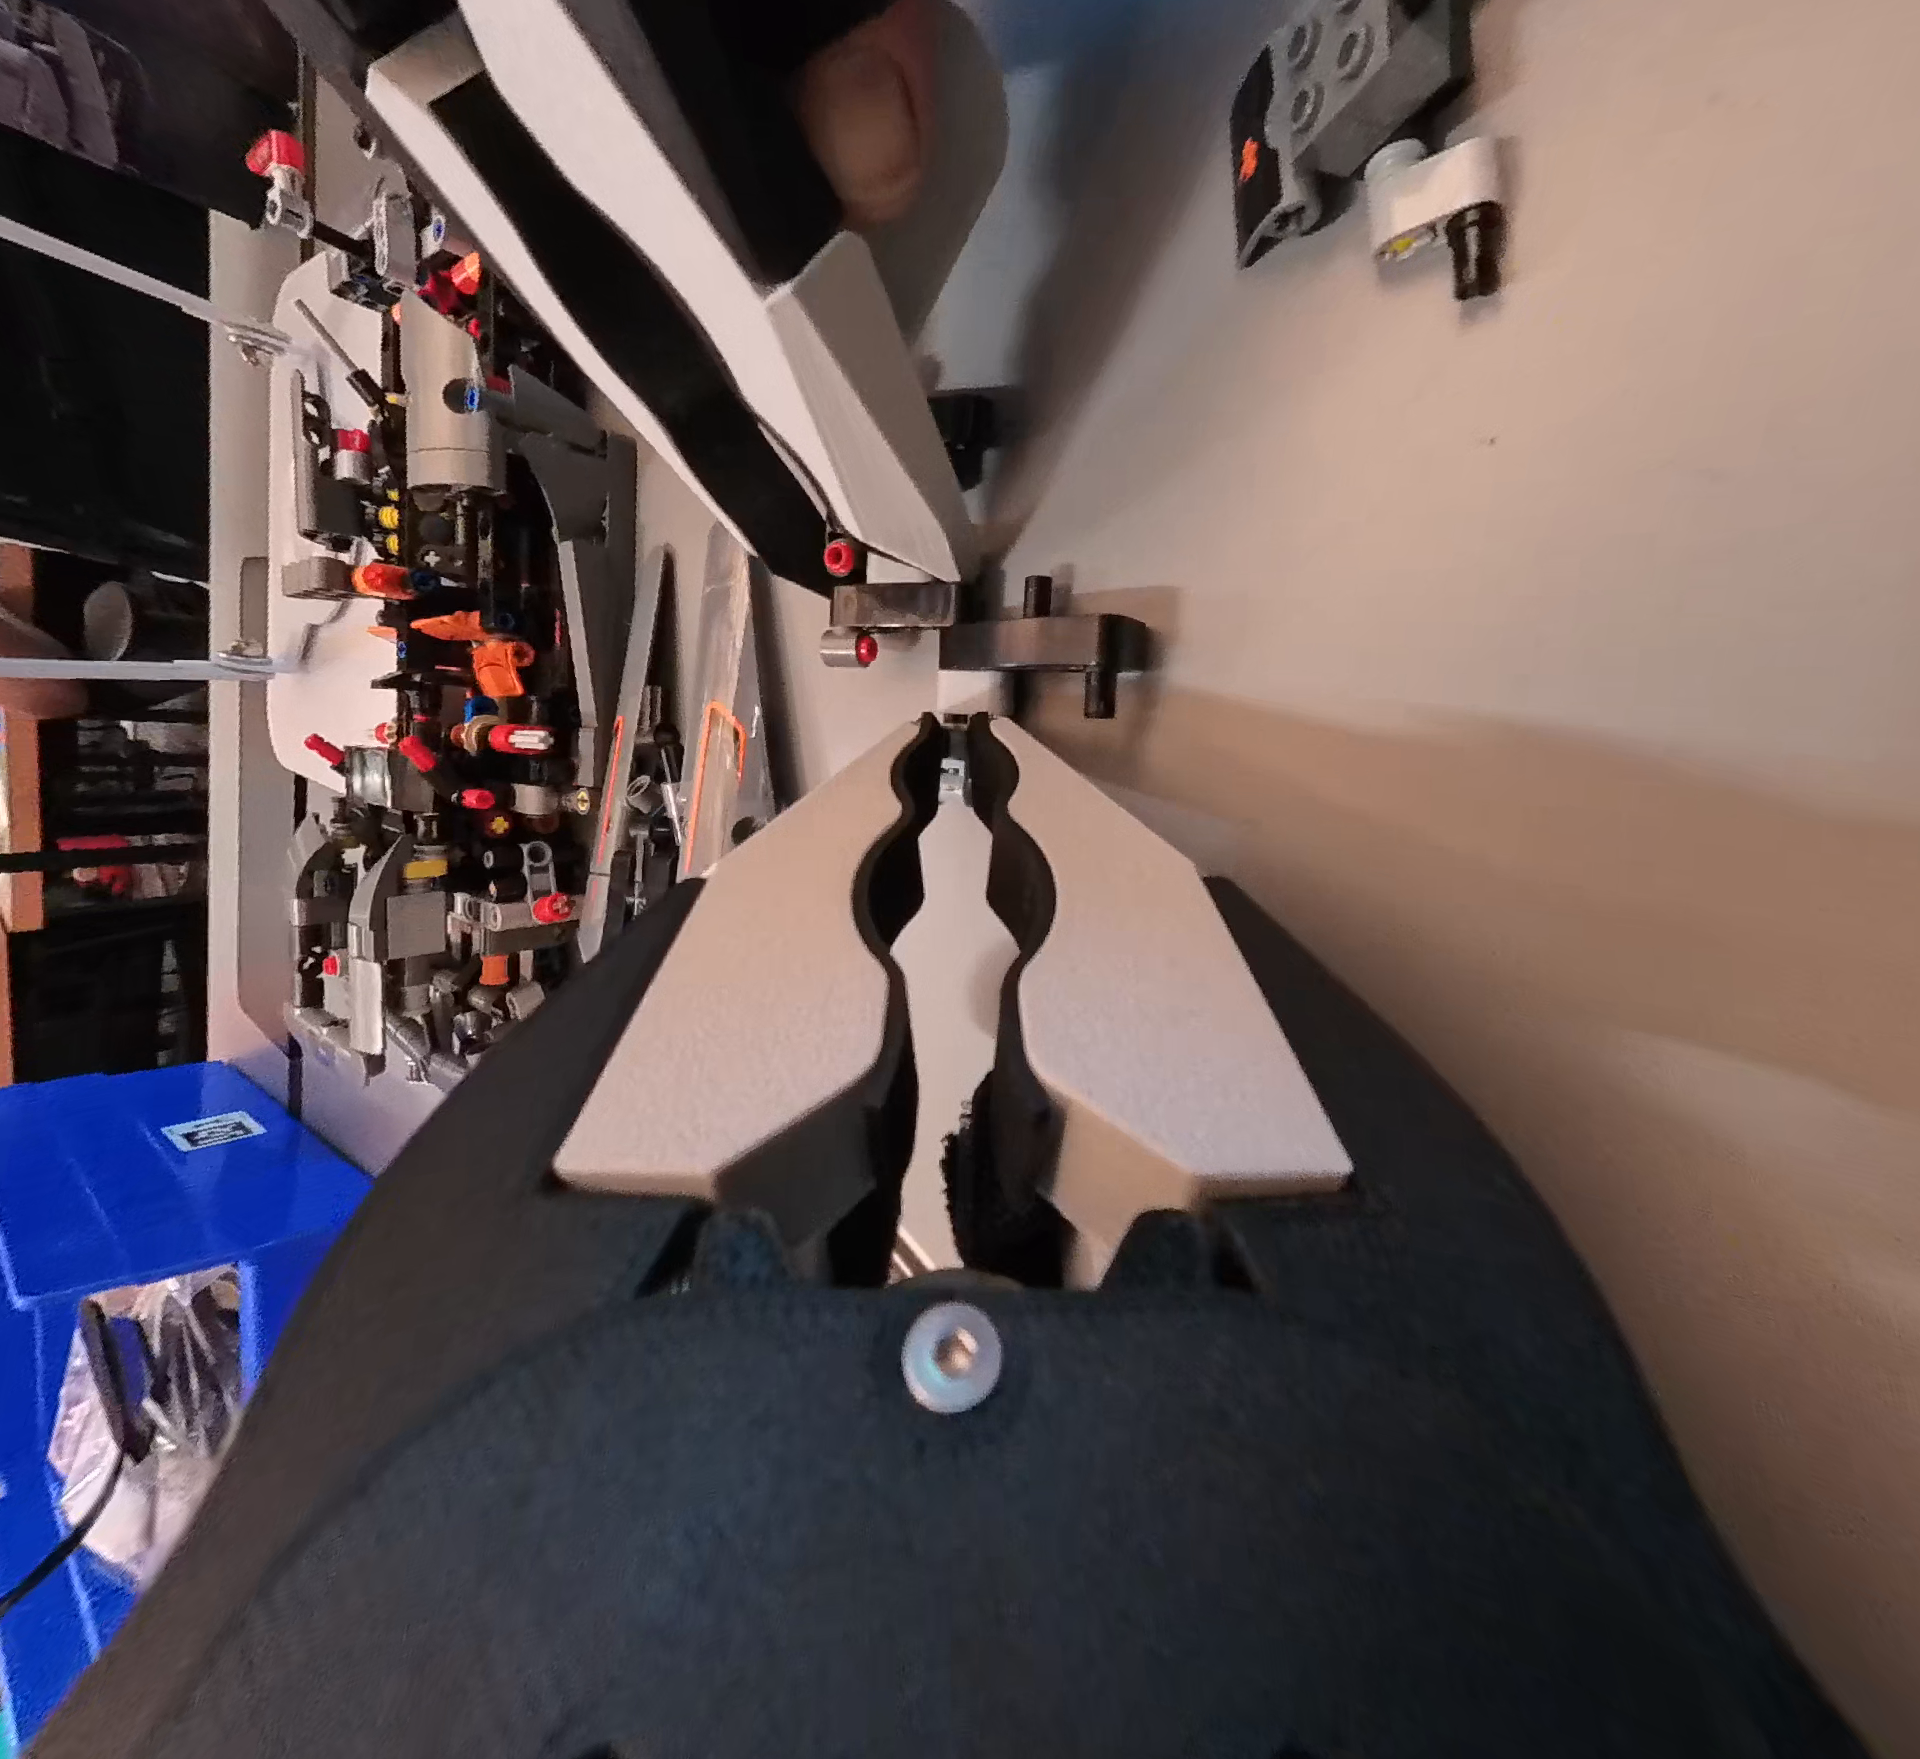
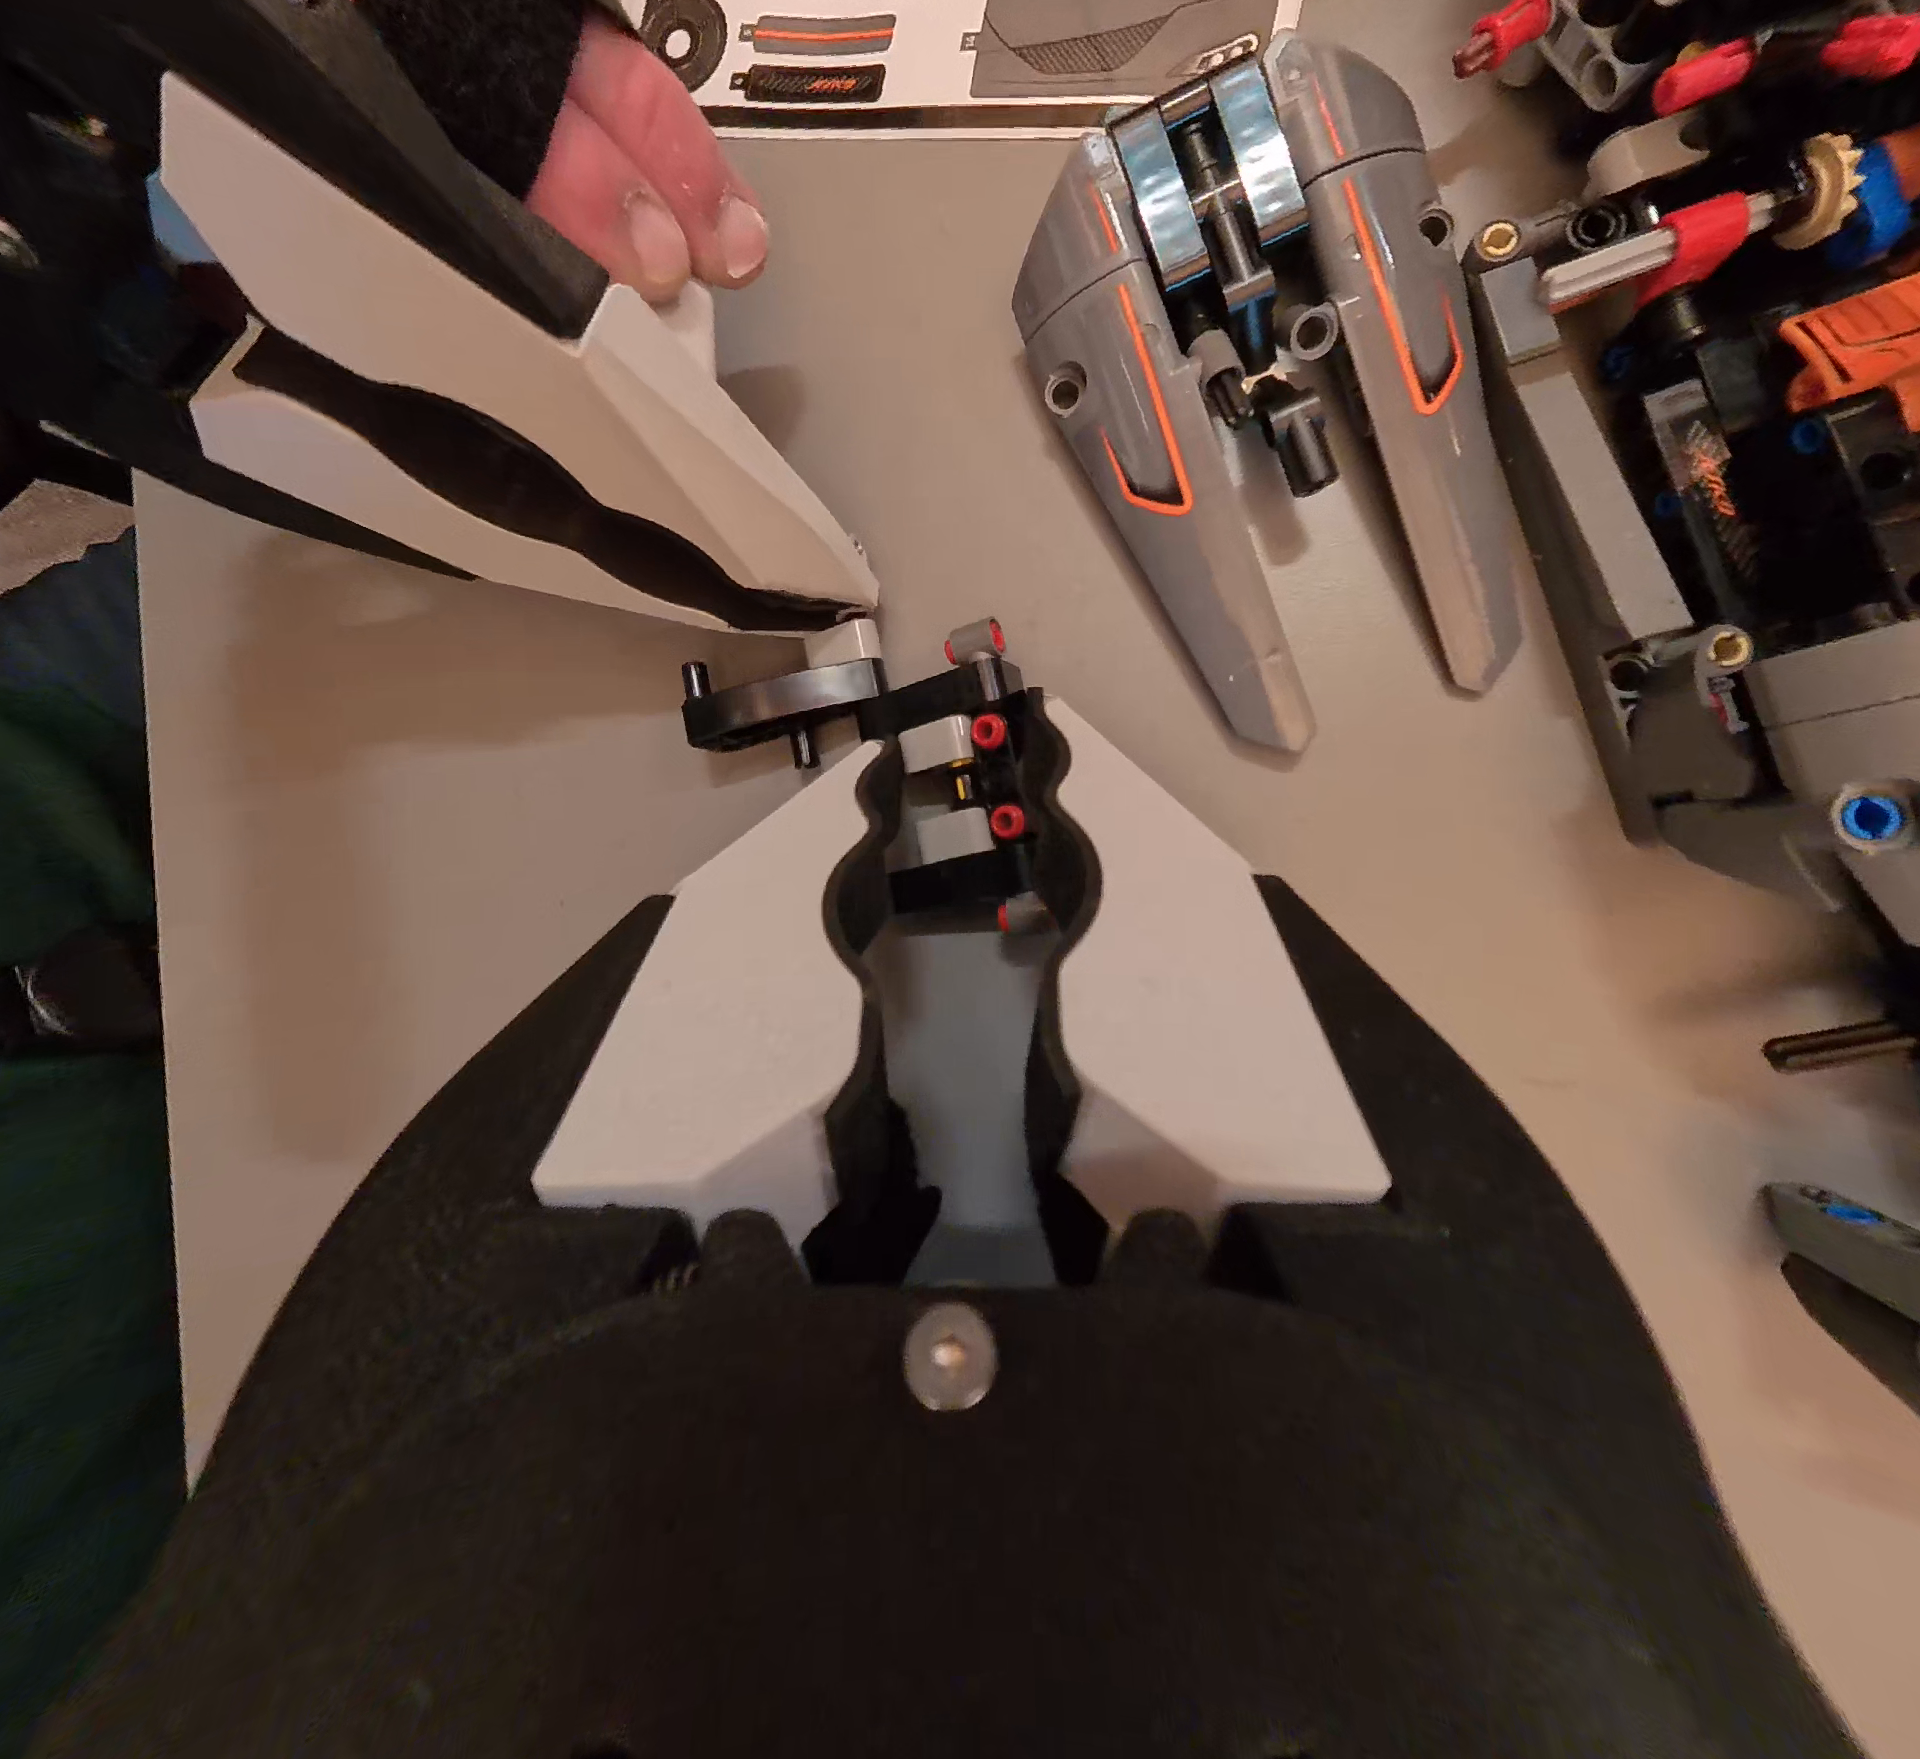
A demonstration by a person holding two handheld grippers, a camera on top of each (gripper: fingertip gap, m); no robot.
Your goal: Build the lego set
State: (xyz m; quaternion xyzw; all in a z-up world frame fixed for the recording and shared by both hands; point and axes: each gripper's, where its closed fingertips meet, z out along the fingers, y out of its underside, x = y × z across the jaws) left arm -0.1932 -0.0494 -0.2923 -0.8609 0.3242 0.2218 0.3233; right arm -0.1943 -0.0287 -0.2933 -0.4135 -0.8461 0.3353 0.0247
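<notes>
Lego sub-assembly of black beams, grey connectors and red pins [image 2: 961, 774] sits pinched in the right gripper [image 2: 956, 753] at centre of the right wrist view; the grey panelled piece with orange stripes [image 2: 1247, 379] lies at two o'clock on the beige table [image 2: 416, 878]. Left wrist view: the left gripper [image 1: 954, 743] is pressed together on a small grey connector [image 1: 952, 779], with a dark grey studded block [image 1: 1351, 68] at one o'clock.

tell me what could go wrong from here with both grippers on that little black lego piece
1. The left gripper pinches only a small grey connector at its very tips, so it could slip or pop off.
2. The right gripper clamps the small black assembly while the left works its curved arm; uneven force might twist the joint apart.
3. The pieces sit close to the grey panel section, so a jerk could knock it.
</notes>
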